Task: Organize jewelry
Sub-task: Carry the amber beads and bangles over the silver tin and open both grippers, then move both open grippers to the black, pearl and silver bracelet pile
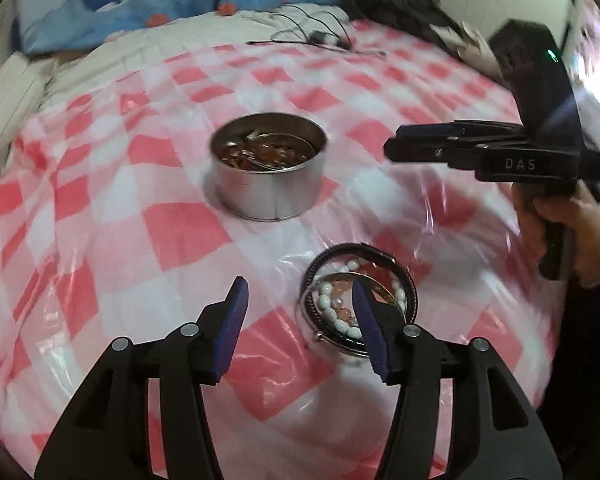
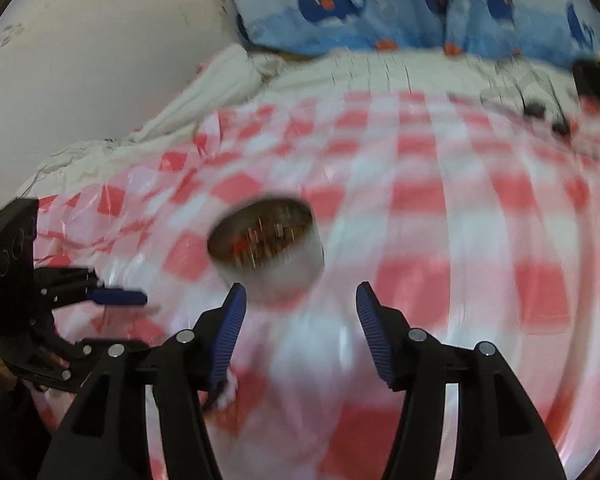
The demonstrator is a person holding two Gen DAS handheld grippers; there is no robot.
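A pile of jewelry (image 1: 340, 308) lies on the checked cloth: black bangles, a gold bangle and a white bead bracelet. My left gripper (image 1: 299, 292) is open just above it. Its right pad (image 1: 364, 312) covers part of the pile, and its left pad is over bare cloth. A round metal tin (image 1: 268, 164) with several pieces of jewelry inside stands further back. In the blurred right wrist view, my right gripper (image 2: 300, 296) is open and empty, just in front of the tin (image 2: 266, 248). A hand (image 1: 580, 236) holds it.
The red-and-white checked plastic cloth (image 1: 172, 236) covers a bed. Blue whale-print pillows (image 2: 400, 4) lie at the head, with a white wall (image 2: 80, 60) beside them. Thin black cords (image 1: 316, 34) and dark fabric (image 1: 400, 4) lie at the cloth's far edge.
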